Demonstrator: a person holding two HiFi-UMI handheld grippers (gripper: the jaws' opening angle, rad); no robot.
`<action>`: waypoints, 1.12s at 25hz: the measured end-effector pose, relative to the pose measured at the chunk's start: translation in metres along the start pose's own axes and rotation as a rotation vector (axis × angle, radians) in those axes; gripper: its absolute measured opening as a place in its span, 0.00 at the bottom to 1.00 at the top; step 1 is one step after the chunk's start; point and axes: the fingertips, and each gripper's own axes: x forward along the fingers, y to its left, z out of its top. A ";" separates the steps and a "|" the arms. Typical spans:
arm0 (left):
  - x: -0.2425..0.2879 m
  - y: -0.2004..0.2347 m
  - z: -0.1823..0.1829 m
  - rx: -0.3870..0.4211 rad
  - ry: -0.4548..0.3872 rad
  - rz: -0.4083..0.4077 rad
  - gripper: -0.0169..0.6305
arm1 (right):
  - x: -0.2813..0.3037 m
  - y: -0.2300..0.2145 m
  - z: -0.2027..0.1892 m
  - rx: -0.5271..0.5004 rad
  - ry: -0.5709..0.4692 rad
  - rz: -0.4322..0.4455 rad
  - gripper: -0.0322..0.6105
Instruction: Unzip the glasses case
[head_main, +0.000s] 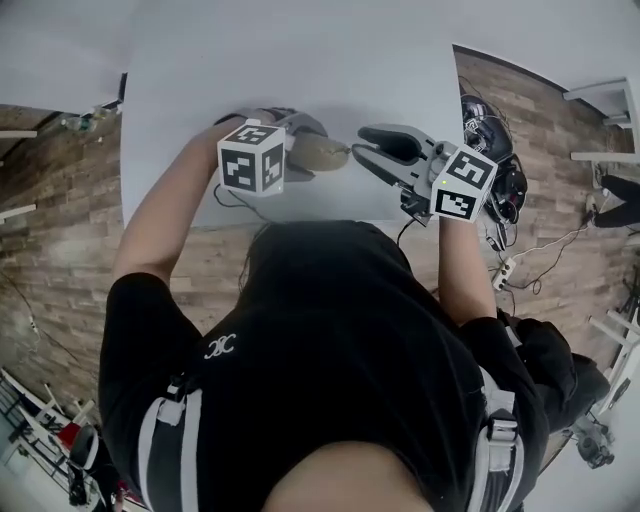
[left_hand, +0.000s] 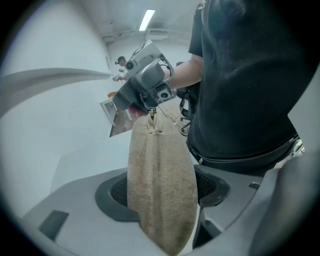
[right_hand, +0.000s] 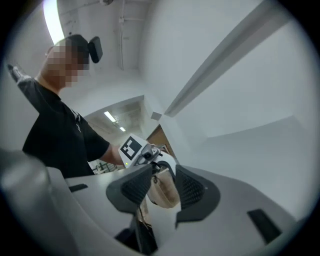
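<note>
A person in a black shirt (head_main: 330, 340) is standing at a white table (head_main: 300, 60) and holding both grippers up over its near part, their tips pointing at each other. The left gripper (head_main: 312, 152) is clamping the case (head_main: 332, 153): in its own view the jaws are standing wide, and the ribbed pads (left_hand: 116, 192) are pressing on the two sides of the tan, fuzzy case, which is filling the gap between them and sticking out past the tips. A seam is running along the side of the case facing that camera, up to the far end, where a small zip pull (left_hand: 152, 116) is showing. How far the zip is open cannot be told. The right gripper (right_hand: 162, 187) is facing that end from the other side. In its own view the jaws are standing a little apart, not pressing on anything. The rounded end of the case is showing in the gap just beyond the pads, with the pull near the left-hand pad. Whether the tips are touching the case cannot be told. In the head view they are sitting just beside its end. The left gripper's marker cube (head_main: 252, 158) is facing up towards the head camera, and the right one's cube (head_main: 462, 183) is sitting by the person's wrist. A wood floor (head_main: 50, 250) is lying around the table, with cables (head_main: 505, 268) trailing on it to the right.
</note>
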 end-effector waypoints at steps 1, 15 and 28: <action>-0.003 -0.003 -0.002 -0.001 0.003 0.009 0.50 | 0.002 0.006 0.003 0.016 -0.003 0.042 0.29; -0.019 -0.010 0.009 -0.039 -0.045 0.045 0.50 | 0.031 0.026 -0.010 -0.062 0.100 0.115 0.30; -0.008 -0.003 -0.002 -0.204 -0.053 0.042 0.50 | 0.031 0.019 -0.012 -0.348 0.195 -0.112 0.11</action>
